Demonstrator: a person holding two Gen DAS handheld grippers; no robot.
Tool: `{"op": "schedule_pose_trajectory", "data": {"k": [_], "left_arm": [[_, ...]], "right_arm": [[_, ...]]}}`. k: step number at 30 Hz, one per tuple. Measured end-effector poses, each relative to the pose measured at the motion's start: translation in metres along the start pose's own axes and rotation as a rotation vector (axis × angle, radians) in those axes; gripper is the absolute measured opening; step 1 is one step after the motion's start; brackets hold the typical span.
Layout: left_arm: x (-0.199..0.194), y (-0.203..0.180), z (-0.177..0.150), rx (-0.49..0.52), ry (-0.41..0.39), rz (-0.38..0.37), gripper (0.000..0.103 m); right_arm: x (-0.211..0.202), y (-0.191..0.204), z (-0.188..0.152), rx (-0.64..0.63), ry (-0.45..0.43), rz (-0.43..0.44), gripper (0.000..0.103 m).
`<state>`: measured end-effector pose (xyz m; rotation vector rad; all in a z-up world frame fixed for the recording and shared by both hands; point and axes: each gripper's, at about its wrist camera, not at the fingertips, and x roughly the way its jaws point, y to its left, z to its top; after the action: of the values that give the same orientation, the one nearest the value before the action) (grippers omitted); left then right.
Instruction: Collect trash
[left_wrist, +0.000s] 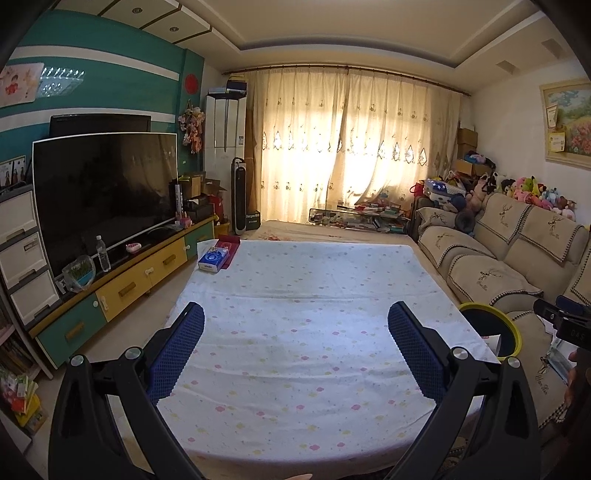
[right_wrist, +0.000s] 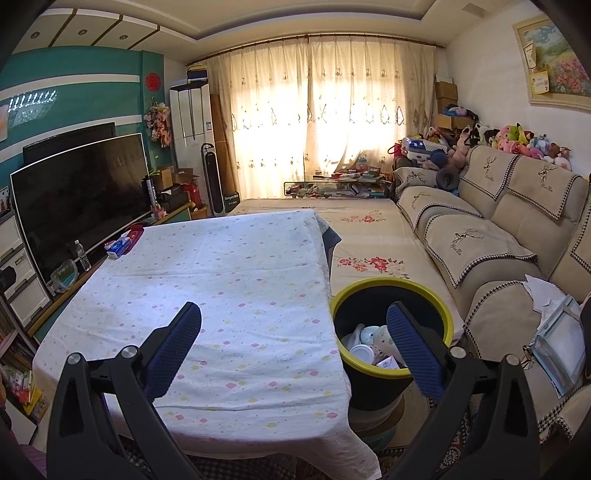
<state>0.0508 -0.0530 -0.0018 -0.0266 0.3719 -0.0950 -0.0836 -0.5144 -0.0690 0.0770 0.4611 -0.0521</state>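
Trash bin: a black bin with a yellow-green rim (right_wrist: 373, 285) stands on the floor between the table's right edge and the sofa; it already holds white cups, lids and a small carton (right_wrist: 373, 349).
Table: the spotted cloth (right_wrist: 221, 280) shows no loose litter; only a blue tissue pack (left_wrist: 213, 260) and a red box (left_wrist: 228, 245) sit at the far left corner.
Key relation: the bin lies just ahead and below the right gripper (right_wrist: 293, 326), whose right finger overlaps the bin's mouth in its own view; from the left gripper (left_wrist: 295, 326) the bin rim (left_wrist: 491, 312) is off to the right, past the table edge. The right hand is plainly the nearer.
Right gripper: blue-padded fingers spread wide, nothing between them.
Left gripper: likewise spread and empty, hovering over the near middle of the cloth.
Judgement: collecting looks largely done; any remaining candidate would be the papers on the sofa seat (right_wrist: 546, 295), right of the bin.
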Motion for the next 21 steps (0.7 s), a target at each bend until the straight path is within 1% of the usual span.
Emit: {"op": "schedule_pose_trajectory", "data": {"k": [21], "left_arm": [[0.0030, -0.0026, -0.0007, 0.007, 0.009, -0.009, 0.098]], "right_arm": [[0.0016, 0.0026, -0.0012, 0.002, 0.009, 0.005, 0.096]]}}
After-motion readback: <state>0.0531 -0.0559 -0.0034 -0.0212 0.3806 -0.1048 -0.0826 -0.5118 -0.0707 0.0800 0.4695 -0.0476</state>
